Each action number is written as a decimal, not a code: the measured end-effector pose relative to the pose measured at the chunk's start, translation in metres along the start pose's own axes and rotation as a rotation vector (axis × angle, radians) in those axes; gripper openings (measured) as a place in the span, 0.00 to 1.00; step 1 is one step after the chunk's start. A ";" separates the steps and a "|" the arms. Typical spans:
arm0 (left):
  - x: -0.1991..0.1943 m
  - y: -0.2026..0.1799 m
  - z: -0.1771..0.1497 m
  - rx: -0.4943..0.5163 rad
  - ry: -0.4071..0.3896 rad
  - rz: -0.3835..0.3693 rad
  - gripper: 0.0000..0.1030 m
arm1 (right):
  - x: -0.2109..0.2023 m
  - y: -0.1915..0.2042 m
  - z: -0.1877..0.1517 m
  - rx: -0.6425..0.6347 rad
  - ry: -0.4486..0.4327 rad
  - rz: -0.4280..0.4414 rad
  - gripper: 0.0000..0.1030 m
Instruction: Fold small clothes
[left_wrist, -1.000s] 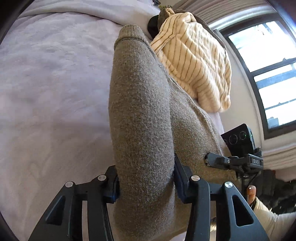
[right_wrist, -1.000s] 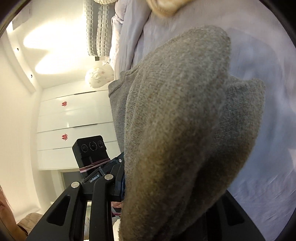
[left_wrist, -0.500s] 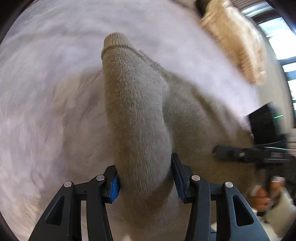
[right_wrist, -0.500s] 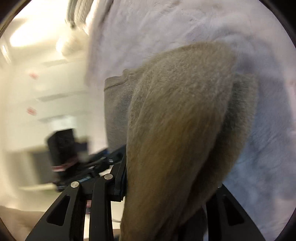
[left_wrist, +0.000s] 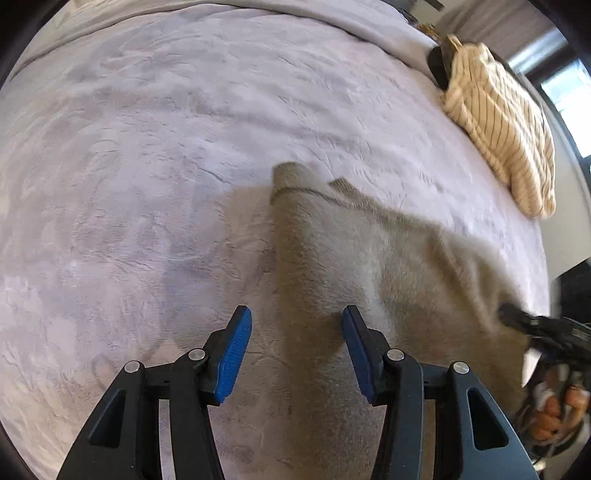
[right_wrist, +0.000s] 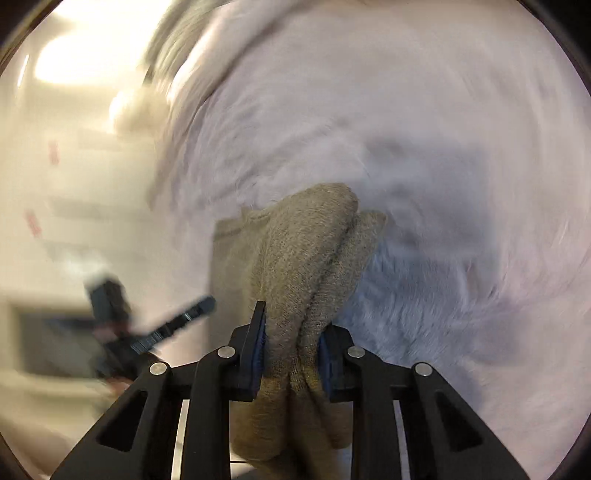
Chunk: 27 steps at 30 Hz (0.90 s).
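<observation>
Where a second ago the left gripper (left_wrist: 295, 354) had a thick fold of the grey-brown sweater (left_wrist: 369, 266) clamped between its blue pads (left_wrist: 232, 354), those pads now stand apart with nothing pressed between them — the knit only passes under the right-hand pad, and the left-hand pad hangs over bare bed cover (left_wrist: 147, 166). The sweater, which earlier hung up in front of the camera, now lies spread on the lilac bed cover, its ribbed cuff (left_wrist: 288, 181) pointing away and its body running off to the right toward the other tool. The striped cream garment (left_wrist: 506, 129) lies well apart, near the bed's far right edge, smaller in view than before.

Seen from the right wrist, the right gripper (right_wrist: 291, 343) has a bunched double fold of the sweater (right_wrist: 306, 258) squeezed tight between its pads; its jaws have just been closing, and the bundle looks much narrower than before. Around it the bed (right_wrist: 443, 184) and wall are blurred. The left tool (right_wrist: 173, 325) shows dimly at lower left.
</observation>
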<state>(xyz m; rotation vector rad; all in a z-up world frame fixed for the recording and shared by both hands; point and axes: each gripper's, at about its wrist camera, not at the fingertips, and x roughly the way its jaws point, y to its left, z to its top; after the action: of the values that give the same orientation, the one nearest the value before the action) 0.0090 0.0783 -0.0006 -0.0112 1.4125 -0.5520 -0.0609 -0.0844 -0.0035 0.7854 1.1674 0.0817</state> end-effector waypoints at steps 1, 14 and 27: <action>0.009 -0.008 -0.002 0.031 0.005 0.019 0.51 | 0.003 0.014 -0.001 -0.097 -0.006 -0.106 0.26; -0.001 -0.010 -0.017 0.091 -0.012 0.083 0.66 | -0.016 -0.035 -0.016 -0.046 -0.011 -0.373 0.32; -0.009 -0.014 -0.084 0.120 0.157 0.021 0.79 | -0.049 -0.005 -0.060 -0.067 0.084 -0.321 0.33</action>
<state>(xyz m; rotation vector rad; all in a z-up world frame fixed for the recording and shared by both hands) -0.0748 0.0955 -0.0030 0.1459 1.5279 -0.6301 -0.1334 -0.0793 0.0228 0.5320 1.3508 -0.1126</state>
